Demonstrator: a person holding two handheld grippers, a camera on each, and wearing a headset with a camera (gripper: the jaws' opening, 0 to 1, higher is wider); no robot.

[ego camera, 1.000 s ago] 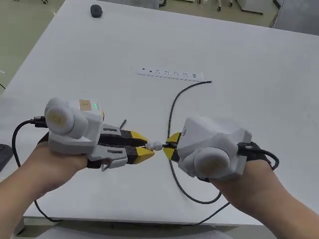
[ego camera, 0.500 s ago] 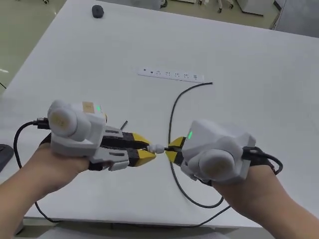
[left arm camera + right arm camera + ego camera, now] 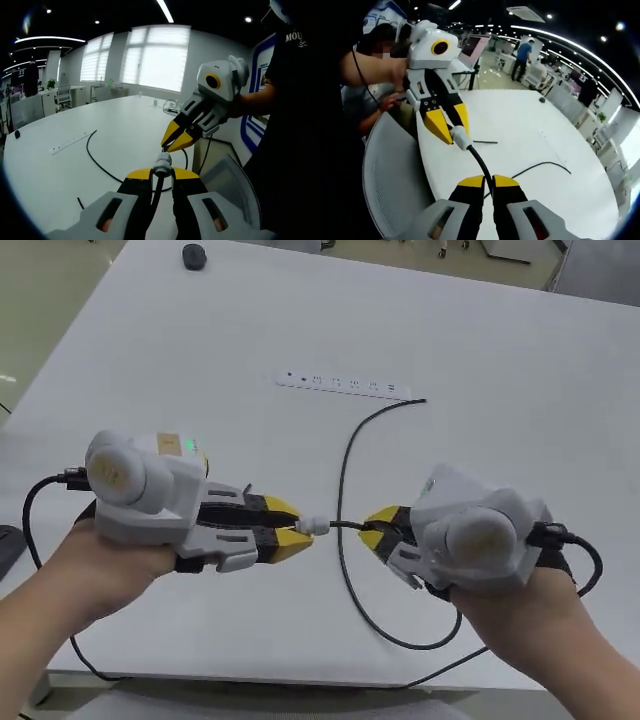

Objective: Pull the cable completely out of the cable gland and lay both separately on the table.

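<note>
Head view, left gripper [image 3: 299,528]: held in the person's left hand [image 3: 90,575] over the near part of the white table [image 3: 500,390]. Its yellow-tipped jaws are pressed onto the white cable gland [image 3: 316,527].
Head view, right gripper [image 3: 366,531]: held in the right hand [image 3: 520,630], tip to tip with the left one, near but apart. Its jaws are pinched on the black cable [image 3: 340,475] close to the gland.
Head view, cable: a short straight stretch joins the gland to the right gripper in the air. The rest lies on the table, one end just beside the white power strip [image 3: 342,387] and a loop passing under the right gripper.
Head view, far corner: a small dark round object [image 3: 193,254], too small to name.
Left gripper view, own jaws: the left gripper [image 3: 162,175] is closed on the cable gland [image 3: 162,163], which sticks out past the yellow tips.
Left gripper view, right gripper [image 3: 169,146]: comes in from the right, tips pressed together just above the gland.
Left gripper view, table: the cable [image 3: 100,162] curves near the power strip [image 3: 69,143]. A mesh chair back [image 3: 232,185] stands beside the table edge.
Right gripper view, own jaws: the right gripper [image 3: 489,183] nips the cable [image 3: 479,160], which rises from between its tips.
Right gripper view, cable gland [image 3: 463,141]: sits at the cable's upper end with the cable entering it, clamped between the yellow tips of the left gripper [image 3: 455,134].
Right gripper view, table: the cable's loose part and a short black strip [image 3: 485,142] lie on it, apart.
</note>
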